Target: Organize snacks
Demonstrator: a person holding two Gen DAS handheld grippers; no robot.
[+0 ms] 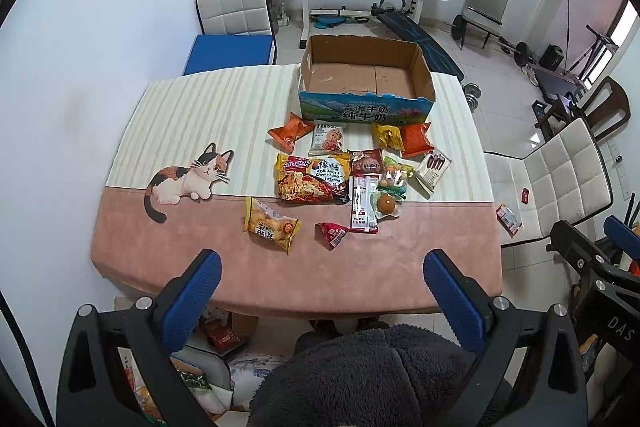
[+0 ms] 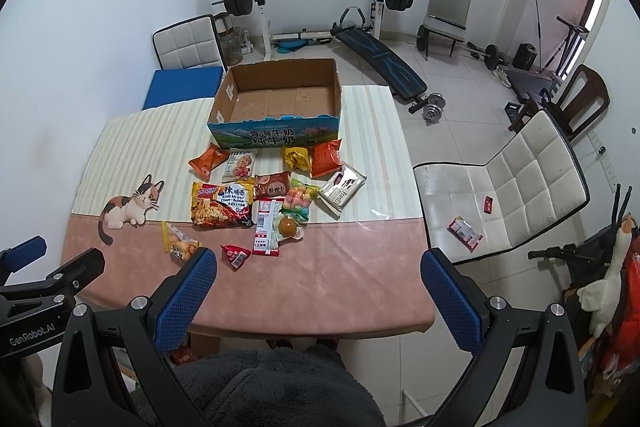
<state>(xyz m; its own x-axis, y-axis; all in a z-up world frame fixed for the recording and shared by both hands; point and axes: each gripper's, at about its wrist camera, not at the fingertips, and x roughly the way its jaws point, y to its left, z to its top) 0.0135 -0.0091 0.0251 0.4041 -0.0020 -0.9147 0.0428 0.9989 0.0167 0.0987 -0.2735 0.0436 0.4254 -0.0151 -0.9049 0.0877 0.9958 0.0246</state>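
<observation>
Several snack packets lie in a loose pile mid-table, among them a big noodle pack [image 1: 311, 179] [image 2: 223, 205], a yellow bread pack [image 1: 270, 225] [image 2: 179, 243] and a small red packet [image 1: 333, 233] [image 2: 236, 255]. An empty open cardboard box [image 1: 366, 77] [image 2: 276, 99] stands behind them. My left gripper [image 1: 322, 263] is open and empty, held above the table's near edge. My right gripper [image 2: 318, 261] is open and empty, also above the near edge, to the right of the left one.
The table [image 1: 280, 279] has a pink and striped cloth with a cat picture [image 1: 188, 179]. A white chair [image 2: 500, 187] at the right holds a loose snack packet [image 2: 464, 233]. Another chair and a weight bench stand behind. Bags lie on the floor under the near edge.
</observation>
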